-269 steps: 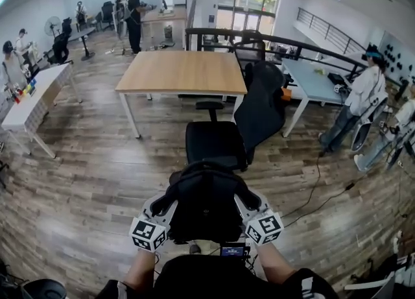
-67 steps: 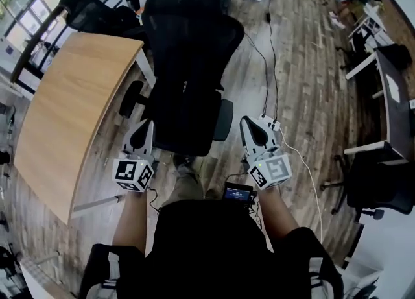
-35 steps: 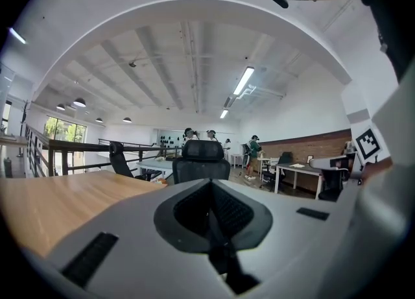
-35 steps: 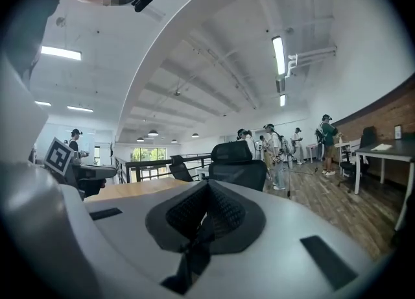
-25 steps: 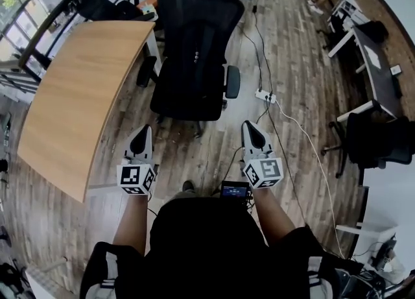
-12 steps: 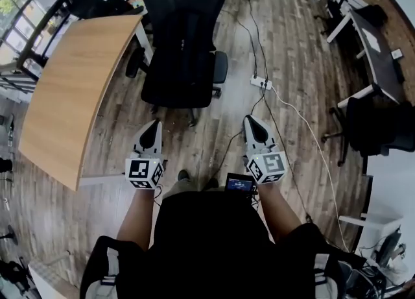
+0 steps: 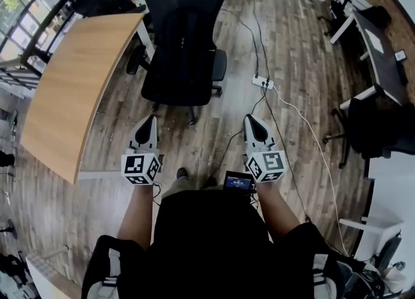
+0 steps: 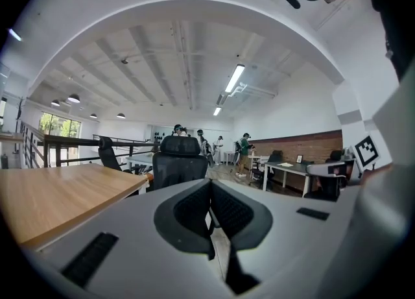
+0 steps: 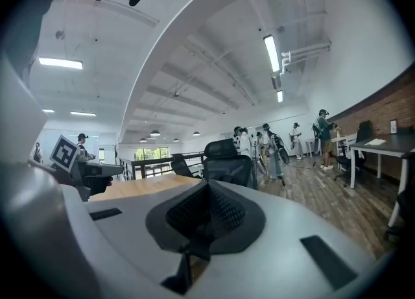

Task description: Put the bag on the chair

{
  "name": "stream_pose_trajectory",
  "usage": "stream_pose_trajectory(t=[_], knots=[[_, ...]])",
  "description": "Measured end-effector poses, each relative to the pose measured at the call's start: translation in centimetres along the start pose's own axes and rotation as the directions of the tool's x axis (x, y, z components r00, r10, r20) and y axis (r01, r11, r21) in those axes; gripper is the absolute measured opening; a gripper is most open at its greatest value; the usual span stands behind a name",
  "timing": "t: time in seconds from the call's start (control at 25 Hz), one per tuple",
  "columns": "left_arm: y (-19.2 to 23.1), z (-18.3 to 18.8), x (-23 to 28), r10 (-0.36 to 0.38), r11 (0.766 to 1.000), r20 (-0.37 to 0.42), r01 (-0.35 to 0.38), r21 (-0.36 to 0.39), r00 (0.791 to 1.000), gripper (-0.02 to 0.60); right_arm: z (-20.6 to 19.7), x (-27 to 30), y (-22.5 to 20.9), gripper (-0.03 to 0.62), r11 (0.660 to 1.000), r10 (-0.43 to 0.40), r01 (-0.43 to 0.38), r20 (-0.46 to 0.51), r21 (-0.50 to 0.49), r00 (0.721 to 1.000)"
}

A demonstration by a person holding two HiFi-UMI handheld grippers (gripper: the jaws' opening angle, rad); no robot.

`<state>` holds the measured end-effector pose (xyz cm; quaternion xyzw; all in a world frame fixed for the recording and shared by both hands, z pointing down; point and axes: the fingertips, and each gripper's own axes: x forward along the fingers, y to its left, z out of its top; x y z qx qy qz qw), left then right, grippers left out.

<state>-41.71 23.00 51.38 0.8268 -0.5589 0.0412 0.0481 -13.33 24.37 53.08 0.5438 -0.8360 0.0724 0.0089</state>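
Note:
The black office chair (image 7: pixel 183 45) stands at the top of the head view beside the wooden table. A black bag (image 7: pixel 185 38) rests on its seat against the backrest, and black on black makes its outline hard to separate. My left gripper (image 7: pixel 146 122) and right gripper (image 7: pixel 253 121) hover over the floor in front of the chair, well apart from it. Both are shut with nothing between the jaws. The left gripper view shows the chair (image 8: pixel 179 159) ahead, beyond the shut left gripper (image 8: pixel 210 194). It also stands ahead (image 9: pixel 227 160) in the right gripper view, past the shut right gripper (image 9: pixel 206 195).
A long wooden table (image 7: pixel 71 83) runs along the left. A white power strip (image 7: pixel 262 82) and trailing cables lie on the plank floor to the right of the chair. A dark desk (image 7: pixel 379 41) and another black chair (image 7: pixel 382 129) stand at the right. Several people (image 8: pixel 245 152) stand far off.
Both grippers held the bag between them earlier and are now empty. Over the last second they have drawn back from the chair, which now lies farther off.

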Motion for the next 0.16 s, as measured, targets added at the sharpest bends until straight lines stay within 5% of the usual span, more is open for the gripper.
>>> stream_pose_trajectory(t=[0.16], knots=[[1.5,-0.2,-0.8,0.044,0.999,-0.007,-0.044,-0.011,0.999,0.002,-0.1,0.3,0.0,0.011,1.000,0.016,-0.017,0.004,0.009,1.000]])
